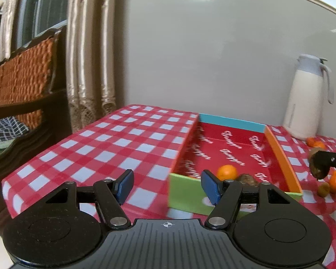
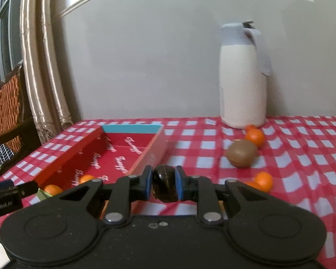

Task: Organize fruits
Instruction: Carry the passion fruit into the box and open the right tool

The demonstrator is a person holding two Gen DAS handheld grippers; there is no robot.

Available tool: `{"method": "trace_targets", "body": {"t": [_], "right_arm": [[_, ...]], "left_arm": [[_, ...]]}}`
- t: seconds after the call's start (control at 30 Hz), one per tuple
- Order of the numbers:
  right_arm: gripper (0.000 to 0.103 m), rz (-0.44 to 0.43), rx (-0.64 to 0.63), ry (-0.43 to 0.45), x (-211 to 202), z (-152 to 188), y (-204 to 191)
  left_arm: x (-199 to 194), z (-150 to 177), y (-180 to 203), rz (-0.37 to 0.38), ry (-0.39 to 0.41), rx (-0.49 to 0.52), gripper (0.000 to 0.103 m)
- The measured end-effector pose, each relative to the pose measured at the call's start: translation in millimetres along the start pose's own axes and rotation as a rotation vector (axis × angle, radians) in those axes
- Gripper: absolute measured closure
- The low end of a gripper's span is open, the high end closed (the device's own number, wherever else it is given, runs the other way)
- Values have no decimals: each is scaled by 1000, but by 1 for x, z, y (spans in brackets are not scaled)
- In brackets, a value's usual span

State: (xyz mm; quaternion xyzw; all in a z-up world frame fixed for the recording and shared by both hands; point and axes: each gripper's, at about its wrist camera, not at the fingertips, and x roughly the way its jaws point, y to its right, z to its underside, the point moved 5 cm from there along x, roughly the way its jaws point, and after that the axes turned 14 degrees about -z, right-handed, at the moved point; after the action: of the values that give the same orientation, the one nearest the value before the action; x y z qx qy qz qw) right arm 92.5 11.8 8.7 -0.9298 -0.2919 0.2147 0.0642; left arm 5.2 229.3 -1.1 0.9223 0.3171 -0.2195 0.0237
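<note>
A shallow red box (image 1: 230, 148) with coloured rims lies on the checked tablecloth; it also shows in the right wrist view (image 2: 121, 152). In it lie a tangerine (image 1: 227, 172) and a brown kiwi (image 1: 248, 179). My left gripper (image 1: 165, 185) is open and empty, just before the box's green near wall. My right gripper (image 2: 162, 185) is shut on a dark brown kiwi (image 2: 164, 186), held above the cloth right of the box; it shows at the right edge of the left wrist view (image 1: 324, 160). Loose on the cloth are another kiwi (image 2: 242, 153) and several tangerines (image 2: 254, 136).
A white thermos jug (image 2: 243, 78) stands at the back by the wall. A wooden chair with an orange woven back (image 1: 22, 76) and curtains (image 1: 89, 56) are left of the table. The table's left edge (image 1: 9, 183) is close to my left gripper.
</note>
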Motion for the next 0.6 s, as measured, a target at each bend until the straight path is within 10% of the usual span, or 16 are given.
{"method": "trace_targets", "body": {"t": [0.4,0.6], "right_arm": [[82,-118,-50,23,31,1,-58],[66,-85,-59,50,35,2,-62]], "left_arm": [[7,4,-32,-32,-7,-9,37],[12,4,-45,-48,-20,-31,37]]}}
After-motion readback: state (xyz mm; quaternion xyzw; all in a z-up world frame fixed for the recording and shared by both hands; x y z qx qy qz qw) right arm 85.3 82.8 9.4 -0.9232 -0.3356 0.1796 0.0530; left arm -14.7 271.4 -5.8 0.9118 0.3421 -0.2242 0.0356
